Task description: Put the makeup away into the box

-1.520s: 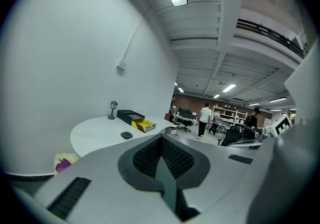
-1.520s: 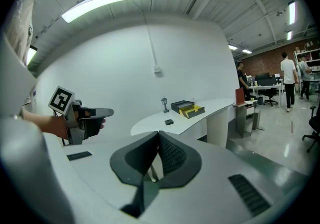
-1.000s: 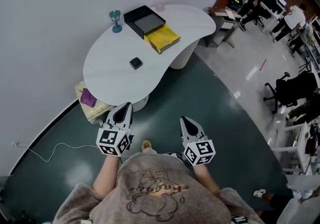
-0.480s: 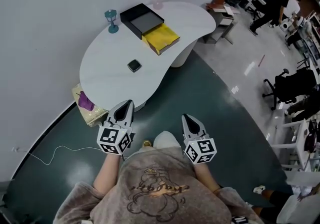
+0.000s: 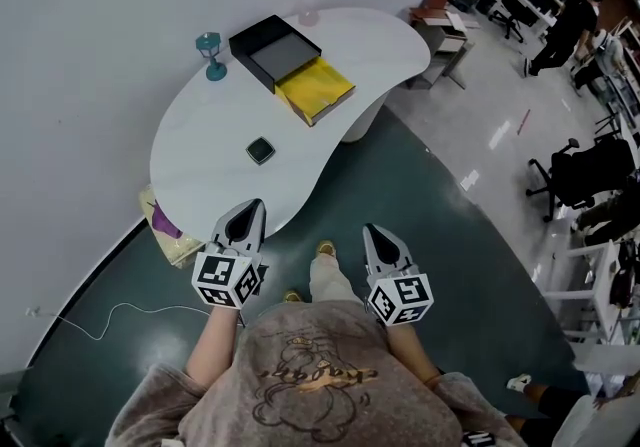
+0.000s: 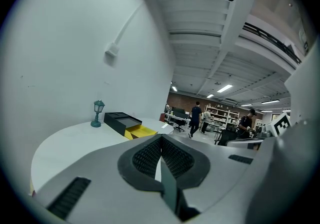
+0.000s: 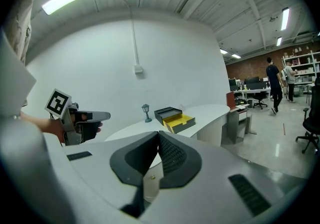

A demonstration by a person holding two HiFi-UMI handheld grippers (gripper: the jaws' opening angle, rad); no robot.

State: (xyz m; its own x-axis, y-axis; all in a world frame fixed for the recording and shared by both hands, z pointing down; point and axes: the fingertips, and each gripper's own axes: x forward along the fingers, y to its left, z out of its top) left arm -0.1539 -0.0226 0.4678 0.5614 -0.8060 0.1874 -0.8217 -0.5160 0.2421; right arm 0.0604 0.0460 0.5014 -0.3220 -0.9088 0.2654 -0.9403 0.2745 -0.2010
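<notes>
Off to the left of the left gripper (image 5: 250, 210), low under the table's edge, sits a pale bundle (image 5: 165, 225) with something purple on it, and a thin white cable (image 5: 120, 310) trails across the dark floor behind that tool. The left gripper is held out roughly level with its jaws pressed together and nothing between them. Its tip is just short of the near rim of the white table (image 5: 200, 180).

Ahead of it and a little to its right lies the compact (image 5: 261, 149), a small dark square flat on the tabletop, well apart from either tool. Farther ahead, at the table's far side by the wall, stands a teal lamp ornament (image 5: 209, 55). To its right is the black box (image 5: 272, 50), lid off, with a yellow tray (image 5: 315, 93) touching its near side.

Between the two grippers the person's leg (image 5: 325, 275) shows above the floor. The right gripper (image 5: 374, 237) is level with the left one, also closed and empty, pointing past the table's near edge. Well off to its right, across the shiny floor, an office chair (image 5: 590, 175) stands and people (image 5: 565, 25) walk among desks
</notes>
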